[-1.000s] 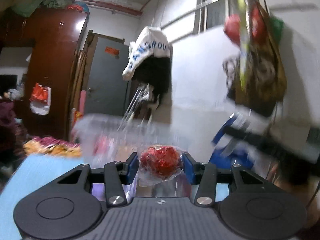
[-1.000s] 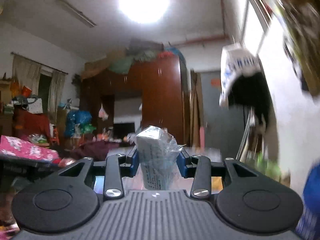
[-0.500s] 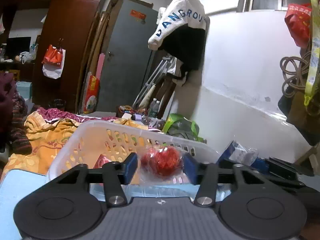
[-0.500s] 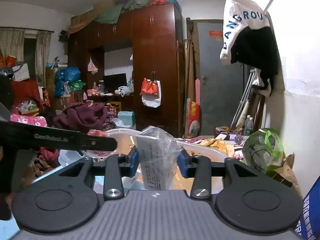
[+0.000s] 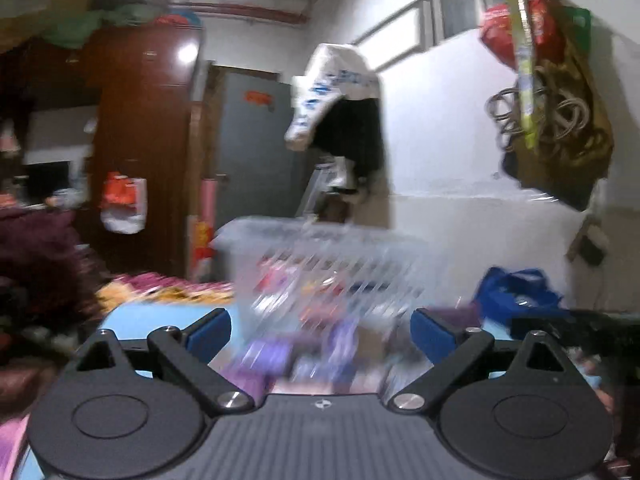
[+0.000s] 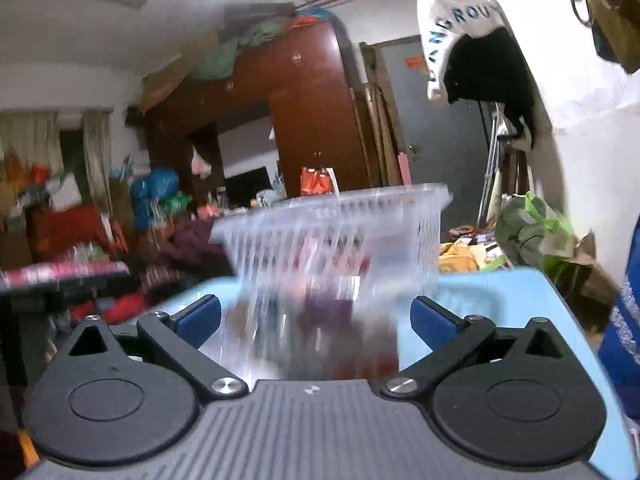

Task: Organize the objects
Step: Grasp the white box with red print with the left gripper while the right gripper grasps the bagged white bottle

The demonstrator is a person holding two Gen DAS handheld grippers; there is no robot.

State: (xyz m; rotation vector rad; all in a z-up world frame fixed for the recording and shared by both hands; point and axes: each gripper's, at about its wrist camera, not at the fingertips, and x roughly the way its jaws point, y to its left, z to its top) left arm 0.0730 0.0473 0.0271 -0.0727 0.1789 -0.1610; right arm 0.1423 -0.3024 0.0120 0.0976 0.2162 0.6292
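Observation:
A white slotted plastic basket (image 5: 320, 248) stands on the light blue table (image 5: 156, 316), blurred by motion, with coloured packets dimly visible through its wall. My left gripper (image 5: 320, 330) sits low in front of it, jaws still opening wide, nothing between the blue pads (image 5: 210, 334). In the right wrist view the same basket (image 6: 340, 224) stands just ahead of my right gripper (image 6: 316, 318), whose jaws are also opening wide and hold nothing. The red wrapped item and the clear-wrapped box are no longer between the pads; where they lie is lost in the blur.
A blue bag (image 5: 516, 292) lies right of the basket by the white wall. A dark wardrobe (image 6: 312, 112), a grey door (image 5: 256, 148) and a hanging white-and-black garment (image 6: 472, 40) stand behind. Piles of cloth and bags fill the left (image 6: 60, 240).
Both grippers let go: the red wrapped item left the left jaws and the clear-wrapped box left the right. Both views dropped from above the basket's rim to facing its side wall.

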